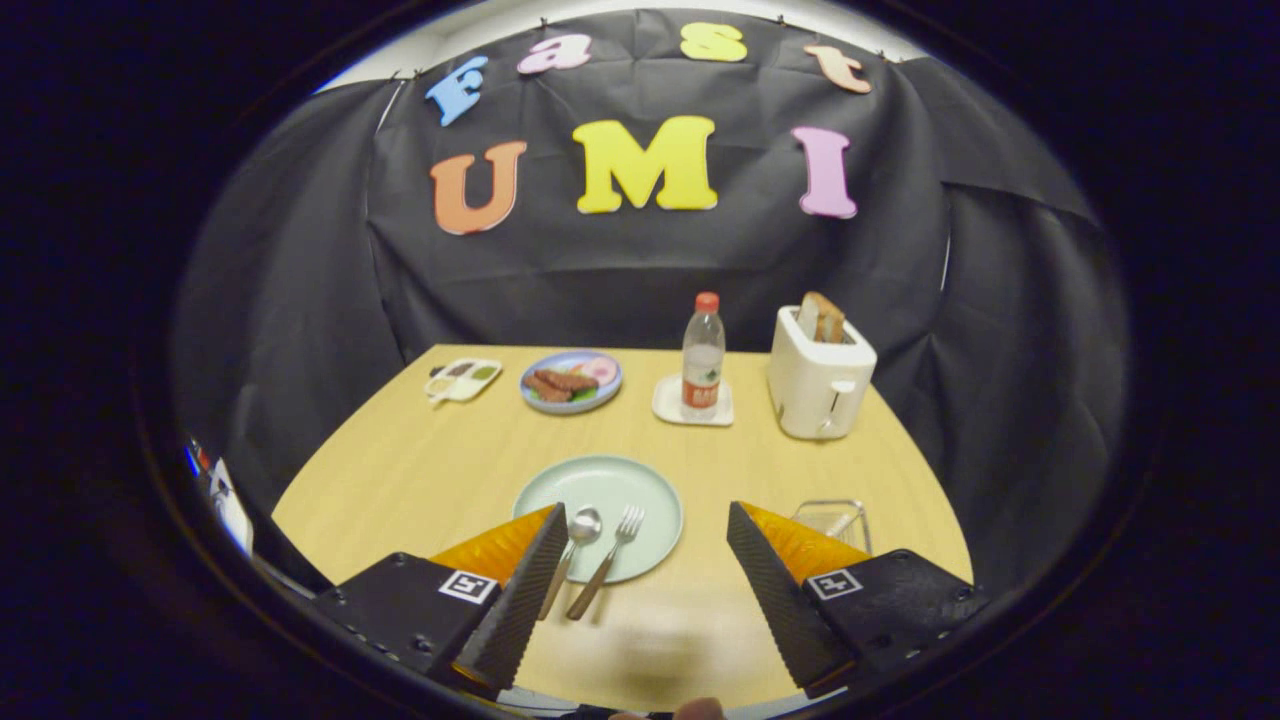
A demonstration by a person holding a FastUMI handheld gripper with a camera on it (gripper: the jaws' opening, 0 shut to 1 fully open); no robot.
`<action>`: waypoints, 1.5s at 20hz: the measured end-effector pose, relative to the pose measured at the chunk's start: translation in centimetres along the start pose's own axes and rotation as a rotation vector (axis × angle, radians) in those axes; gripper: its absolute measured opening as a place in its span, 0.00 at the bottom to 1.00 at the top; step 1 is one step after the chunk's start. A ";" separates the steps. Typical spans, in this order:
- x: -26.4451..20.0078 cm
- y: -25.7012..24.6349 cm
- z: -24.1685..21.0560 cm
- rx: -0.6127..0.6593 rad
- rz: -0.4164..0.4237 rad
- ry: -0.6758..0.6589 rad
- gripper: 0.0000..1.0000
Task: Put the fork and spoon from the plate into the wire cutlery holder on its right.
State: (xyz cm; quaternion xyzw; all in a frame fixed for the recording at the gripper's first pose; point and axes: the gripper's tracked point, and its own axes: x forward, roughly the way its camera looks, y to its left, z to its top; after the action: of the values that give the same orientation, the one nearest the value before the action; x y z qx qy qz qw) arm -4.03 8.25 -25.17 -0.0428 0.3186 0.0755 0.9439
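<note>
A pale green plate lies on the wooden table just ahead of my fingers. On its near side rest a spoon and, to its right, a fork, their wooden handles pointing toward me over the rim. The spoon lies close beside my left finger. The wire cutlery holder stands right of the plate, partly hidden behind my right finger. My gripper is open above the table's near edge, with nothing between its fingers.
Beyond the plate stand a water bottle on a white coaster, a white toaster with bread in it, a blue plate of food and a small white sauce dish. The table's bare wood stretches left of the plate.
</note>
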 end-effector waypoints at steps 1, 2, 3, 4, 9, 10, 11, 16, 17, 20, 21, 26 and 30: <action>0.6 0.4 -1.2 0.002 0.009 0.045 0.96; 1.4 1.0 -2.3 0.000 0.018 0.090 0.96; 2.1 1.5 -3.5 -0.002 0.024 0.135 0.96; 2.6 2.0 -4.8 -0.001 0.029 0.178 0.96; 4.9 2.4 -9.5 0.029 0.029 0.404 0.96; 5.4 2.2 -10.4 0.036 0.022 0.442 0.96; 5.8 2.1 -10.8 0.046 0.021 0.468 0.95; 7.3 2.5 -12.1 0.082 0.025 0.545 0.81; 7.6 2.8 -12.1 0.083 0.030 0.556 0.75; 8.2 3.1 -12.4 0.074 0.034 0.584 0.49; 8.3 3.0 -12.4 0.064 0.024 0.584 0.38; 8.1 1.7 -11.5 0.015 -0.003 0.574 0.02; 7.1 0.6 -9.0 -0.007 -0.009 0.516 0.01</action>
State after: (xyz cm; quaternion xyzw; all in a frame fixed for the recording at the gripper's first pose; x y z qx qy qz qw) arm -3.91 8.51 -36.68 -0.0652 0.5483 0.0589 0.8317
